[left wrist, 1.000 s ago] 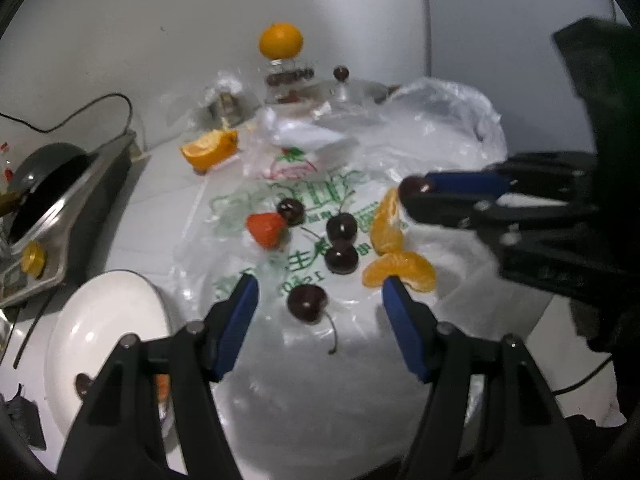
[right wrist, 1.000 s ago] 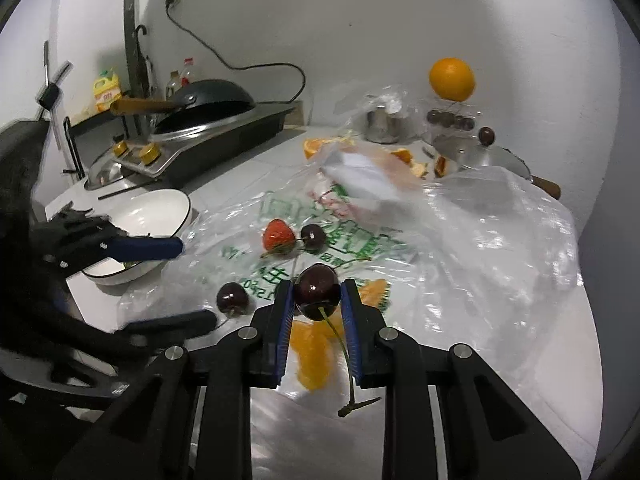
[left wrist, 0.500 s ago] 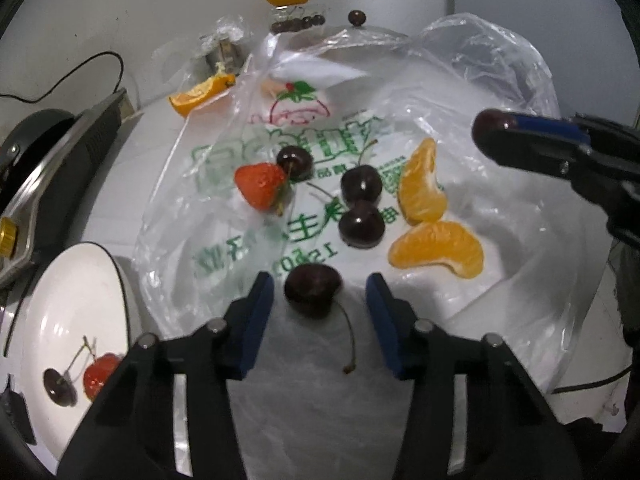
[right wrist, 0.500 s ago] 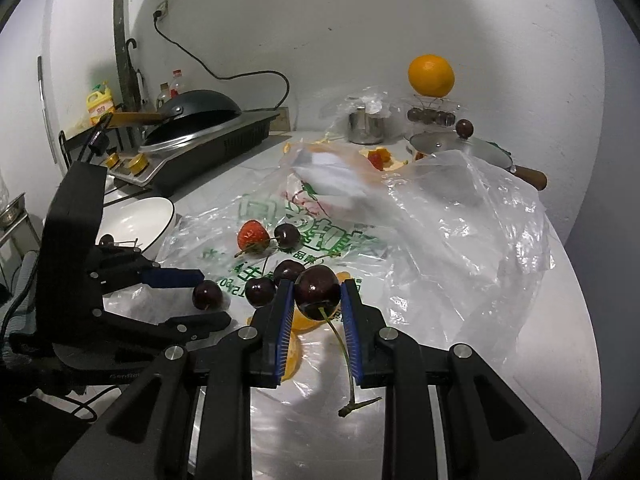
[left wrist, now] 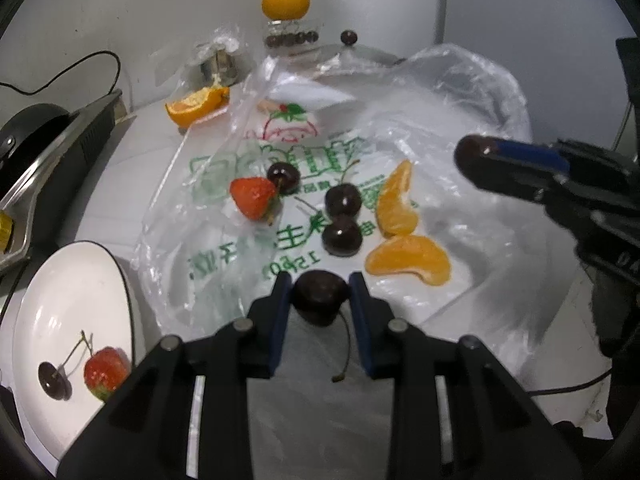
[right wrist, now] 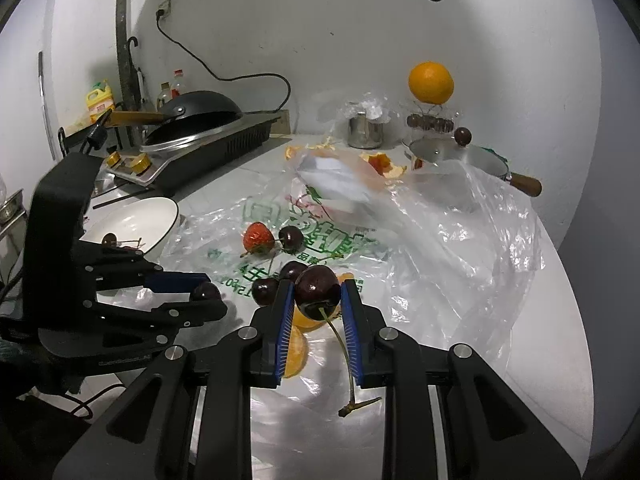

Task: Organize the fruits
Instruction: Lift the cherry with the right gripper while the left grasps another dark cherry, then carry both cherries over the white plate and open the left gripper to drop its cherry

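Observation:
My left gripper [left wrist: 319, 282] is closing its blue pads on a dark cherry [left wrist: 320, 300] that rests on the printed plastic bag [left wrist: 460, 92], stem trailing toward me. My right gripper [right wrist: 316, 286] is shut on another dark cherry [right wrist: 317, 292], held above the bag with its stem hanging down. On the bag lie a strawberry [left wrist: 254, 196], three more cherries [left wrist: 343, 200] and two orange segments [left wrist: 412, 258]. The white bowl [left wrist: 60, 288] at lower left holds a cherry [left wrist: 52, 376] and a strawberry [left wrist: 105, 372].
A stove with a black wok [right wrist: 192, 112] stands at the left. At the back are a whole orange [left wrist: 285, 0] on a stand, a metal cup [right wrist: 364, 132], a lidded pan [right wrist: 456, 156] and an orange wedge [left wrist: 196, 104].
My left gripper's fingers have drawn together around the nearest cherry on the bag and now press on it. The right gripper still holds its cherry in much the same place.

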The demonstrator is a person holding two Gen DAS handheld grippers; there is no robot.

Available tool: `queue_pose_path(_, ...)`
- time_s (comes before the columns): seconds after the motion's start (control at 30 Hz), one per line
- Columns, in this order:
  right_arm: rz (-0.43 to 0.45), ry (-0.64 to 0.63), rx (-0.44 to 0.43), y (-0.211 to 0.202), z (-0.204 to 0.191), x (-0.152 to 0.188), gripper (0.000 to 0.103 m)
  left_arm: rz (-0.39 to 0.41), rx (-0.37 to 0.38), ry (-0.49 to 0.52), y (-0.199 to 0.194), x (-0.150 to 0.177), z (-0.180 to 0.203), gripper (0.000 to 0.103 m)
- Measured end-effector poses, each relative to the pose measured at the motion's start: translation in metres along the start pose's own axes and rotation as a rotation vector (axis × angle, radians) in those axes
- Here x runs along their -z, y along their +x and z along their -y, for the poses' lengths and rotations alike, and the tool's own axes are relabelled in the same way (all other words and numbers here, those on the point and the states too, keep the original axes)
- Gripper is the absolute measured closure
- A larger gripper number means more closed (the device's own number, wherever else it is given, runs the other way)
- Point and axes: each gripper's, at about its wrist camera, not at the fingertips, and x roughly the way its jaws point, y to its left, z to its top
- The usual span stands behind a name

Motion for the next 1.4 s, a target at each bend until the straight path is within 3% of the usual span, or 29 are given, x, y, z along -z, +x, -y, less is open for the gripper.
queue_pose_path(0.23,0.008,-0.034,-0.003,-0.004,-0.019,-0.008,0.078,0.073,0.021,-0.013,-0.036,-0.001,-0.003,0.073)
queue_pose_path(0.63,-0.018,-0.086,0.01,0.001,-0.056,-0.021,0.078,0.147,0.003,-0.09,-0.08,0.015,-0.041,0.073)
queue_pose_path(1.4,-0.047,-0.193,-0.06,0.03,-0.13,-0.041,0.078,0.16,-0.108,-0.222,-0.112,0.07,-0.122,0.073)
